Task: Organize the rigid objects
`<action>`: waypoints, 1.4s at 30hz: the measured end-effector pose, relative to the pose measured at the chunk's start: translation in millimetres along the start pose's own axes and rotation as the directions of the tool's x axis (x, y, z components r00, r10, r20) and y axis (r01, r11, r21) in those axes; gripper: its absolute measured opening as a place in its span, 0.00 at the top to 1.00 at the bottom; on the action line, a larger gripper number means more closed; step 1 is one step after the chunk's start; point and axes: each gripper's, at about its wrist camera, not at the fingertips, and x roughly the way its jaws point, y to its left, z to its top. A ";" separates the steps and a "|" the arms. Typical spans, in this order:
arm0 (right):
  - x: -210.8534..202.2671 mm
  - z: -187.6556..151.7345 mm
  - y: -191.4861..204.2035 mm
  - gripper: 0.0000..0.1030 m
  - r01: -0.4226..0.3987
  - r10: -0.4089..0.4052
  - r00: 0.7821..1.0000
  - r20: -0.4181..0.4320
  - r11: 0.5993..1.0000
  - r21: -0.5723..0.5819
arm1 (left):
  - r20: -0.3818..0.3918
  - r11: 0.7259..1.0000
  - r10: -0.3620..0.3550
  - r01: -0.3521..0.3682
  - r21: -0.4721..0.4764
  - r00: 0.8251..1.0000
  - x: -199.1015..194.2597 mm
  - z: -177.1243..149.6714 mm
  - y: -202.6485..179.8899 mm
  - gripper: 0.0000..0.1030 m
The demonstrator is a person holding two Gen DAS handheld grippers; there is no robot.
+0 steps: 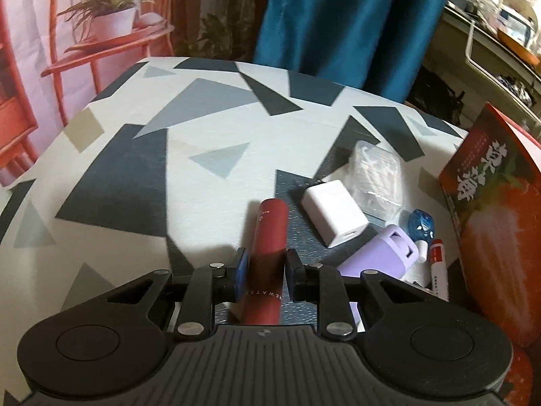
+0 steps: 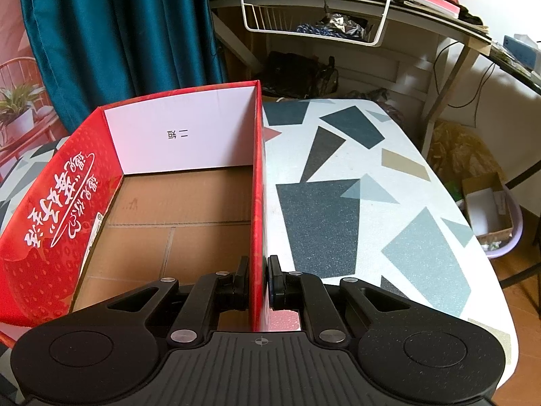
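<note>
Right wrist view shows the surface [image 2: 389, 176], covered in a white cloth printed with grey and dark triangles, and on it the red cardboard box [image 2: 50, 237] with white lettering, open at the top, its brown floor bare. The right hand-held gripper [image 2: 258, 270] is closed tight on the box's near right wall, one pad inside and one outside. In the left wrist view the same red box [image 1: 487, 203] stands at the right edge of the surface [image 1: 118, 176]. The left hand-held gripper [image 1: 265, 264] has its jaws drawn in narrow around a dark red tube [image 1: 268, 237] that lies pointing away from the camera; the pads sit right at its sides, though I cannot tell whether they press on it. To the right of the tube lies a white charger block [image 1: 333, 218], with a clear plastic box of cotton swabs [image 1: 377, 176] just behind it. Nearer the box lie a lavender case [image 1: 378, 255], a small blue dispenser [image 1: 421, 225] and a thin white tube with a red label [image 1: 438, 264].
</note>
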 end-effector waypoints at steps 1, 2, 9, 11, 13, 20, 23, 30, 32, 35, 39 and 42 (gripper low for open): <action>0.0 0.0 0.2 0.91 0.000 0.000 1.000 0.000 1.000 0.000 | -0.002 1.000 0.003 -0.003 -0.003 1.000 -0.3 0.2 1.3 0.76; -0.1 0.1 0.1 0.91 0.001 -0.001 1.000 0.000 1.000 0.000 | -0.005 1.000 0.003 -0.003 -0.005 1.000 -0.4 0.6 1.8 0.76; -0.9 -0.9 1.1 0.91 0.000 0.000 1.000 0.001 1.000 -0.006 | -0.022 1.000 -0.013 0.012 -0.014 1.000 -4.3 -3.0 7.6 0.75; -0.8 -1.1 1.1 0.91 0.000 0.000 1.000 0.002 1.000 -0.003 | -0.024 1.000 -0.016 0.016 -0.019 1.000 -4.2 -4.5 9.0 0.75; -0.6 -1.3 0.9 0.91 -0.001 0.001 1.000 0.003 1.000 -0.003 | -0.024 1.000 -0.021 0.021 -0.020 0.999 -3.7 -5.2 9.0 0.75; -0.7 -1.8 1.1 0.91 -0.004 0.004 1.000 0.008 1.000 -0.004 | -0.010 0.999 -0.037 0.036 -0.029 0.999 -5.2 -7.6 7.9 0.76; -0.8 -1.8 1.1 0.91 -0.003 0.003 1.000 0.008 1.000 -0.004 | -0.011 0.999 -0.036 0.036 -0.019 0.999 -5.1 -7.7 6.3 0.76; -0.8 -1.9 1.0 0.91 -0.003 0.003 1.000 0.008 1.000 -0.004 | -0.006 0.999 -0.033 0.033 -0.028 0.999 -3.9 -7.3 9.5 0.77; -0.8 -1.9 1.1 0.91 -0.004 0.004 1.000 0.009 1.000 -0.003 | -0.018 0.998 -0.030 0.029 -0.047 0.999 -1.2 -4.3 8.6 0.77; -1.0 -1.5 0.9 0.91 -0.007 0.007 1.000 0.010 1.000 0.001 | -0.025 0.998 -0.030 0.029 -0.050 0.999 2.3 -1.0 2.2 0.77; -0.8 -1.1 1.0 0.91 -0.007 0.007 1.000 0.010 1.000 -0.001 | -0.020 0.999 -0.042 0.042 -0.006 0.999 0.1 -1.5 -6.5 0.76; -0.5 -0.3 0.4 0.91 -0.011 0.011 1.000 0.007 1.000 -0.001 | 0.003 0.994 -0.088 0.088 0.062 0.996 -12.3 -1.4 -8.9 0.70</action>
